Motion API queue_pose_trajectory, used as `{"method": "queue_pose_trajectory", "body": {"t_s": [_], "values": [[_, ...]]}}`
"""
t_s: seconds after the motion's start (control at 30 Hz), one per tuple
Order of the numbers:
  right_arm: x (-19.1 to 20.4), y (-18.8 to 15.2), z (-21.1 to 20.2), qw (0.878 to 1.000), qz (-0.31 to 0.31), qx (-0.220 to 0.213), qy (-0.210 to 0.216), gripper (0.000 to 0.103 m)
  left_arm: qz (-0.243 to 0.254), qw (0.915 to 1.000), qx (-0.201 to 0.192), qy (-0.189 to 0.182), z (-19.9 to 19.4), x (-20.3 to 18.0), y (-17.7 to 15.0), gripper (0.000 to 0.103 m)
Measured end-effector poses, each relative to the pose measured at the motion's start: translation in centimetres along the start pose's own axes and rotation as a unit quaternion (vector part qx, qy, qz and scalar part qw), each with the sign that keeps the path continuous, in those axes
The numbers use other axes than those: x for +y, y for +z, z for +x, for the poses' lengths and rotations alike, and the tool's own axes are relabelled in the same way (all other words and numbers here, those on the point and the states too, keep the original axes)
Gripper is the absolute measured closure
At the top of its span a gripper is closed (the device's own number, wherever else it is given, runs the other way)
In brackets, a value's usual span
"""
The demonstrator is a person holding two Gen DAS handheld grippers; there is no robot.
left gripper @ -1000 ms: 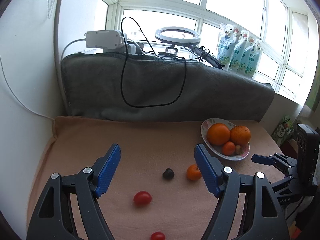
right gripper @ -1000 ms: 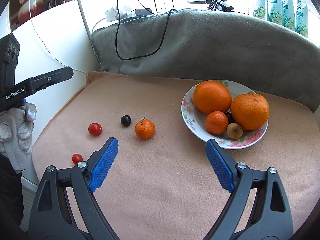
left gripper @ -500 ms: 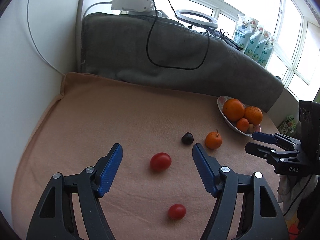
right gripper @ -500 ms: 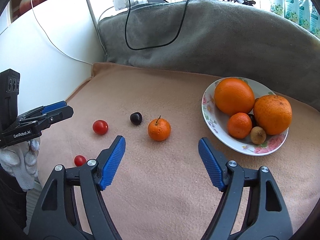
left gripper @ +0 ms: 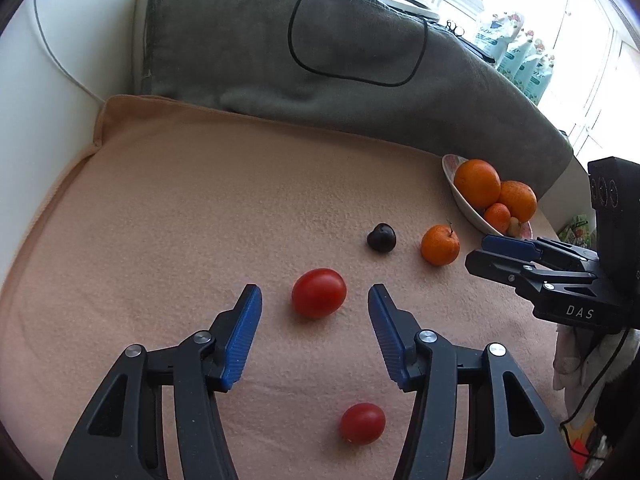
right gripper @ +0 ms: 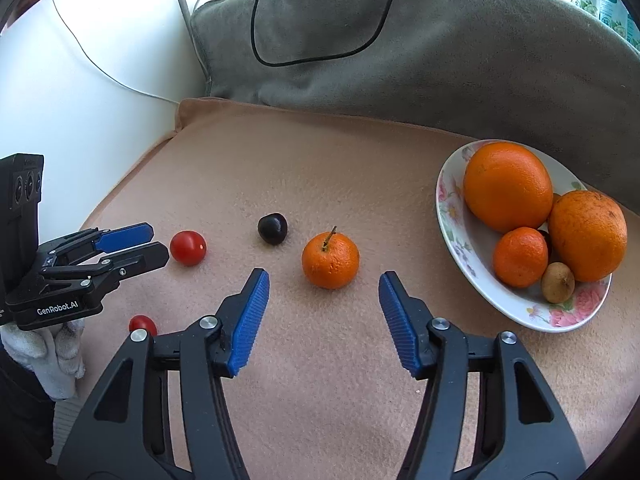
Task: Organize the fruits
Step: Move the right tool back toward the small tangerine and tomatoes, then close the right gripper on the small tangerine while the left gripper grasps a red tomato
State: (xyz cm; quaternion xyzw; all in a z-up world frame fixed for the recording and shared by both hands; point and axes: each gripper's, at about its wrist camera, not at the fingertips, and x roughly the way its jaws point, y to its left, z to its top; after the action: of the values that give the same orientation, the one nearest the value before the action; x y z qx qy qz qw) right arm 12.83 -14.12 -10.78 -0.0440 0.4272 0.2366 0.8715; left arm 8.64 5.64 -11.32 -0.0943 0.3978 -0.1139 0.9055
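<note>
A red tomato lies on the peach cloth just ahead of my left gripper; its blue jaws are closing, with gaps on both sides and no contact. A smaller tomato lies below, between the gripper's arms. My right gripper is closing toward a small mandarin that sits just beyond its tips, untouched. A dark cherry rests between the two fruits. The floral plate at the right holds two big oranges, a mandarin and a small brown fruit.
A grey blanket with a black cable draped over it rises behind the cloth. A white wall borders the left side. Pouches stand on the windowsill. A gloved hand holds the left gripper.
Both grippers have dropped closer to the cloth and narrowed their jaws. The left now frames the larger tomato; the right has shifted left and lines up with the loose mandarin.
</note>
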Motion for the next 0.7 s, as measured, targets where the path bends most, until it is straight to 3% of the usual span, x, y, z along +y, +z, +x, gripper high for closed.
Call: {"method": "queue_pose_trajectory", "body": {"t_s": [0.7], "values": [[-0.9, 0.9, 3.6, 0.999, 0.019, 0.026, 0.000, 0.056, 0.002, 0.9997, 0.024, -0.002, 2.5, 0.6, -0.3, 0.062]]}}
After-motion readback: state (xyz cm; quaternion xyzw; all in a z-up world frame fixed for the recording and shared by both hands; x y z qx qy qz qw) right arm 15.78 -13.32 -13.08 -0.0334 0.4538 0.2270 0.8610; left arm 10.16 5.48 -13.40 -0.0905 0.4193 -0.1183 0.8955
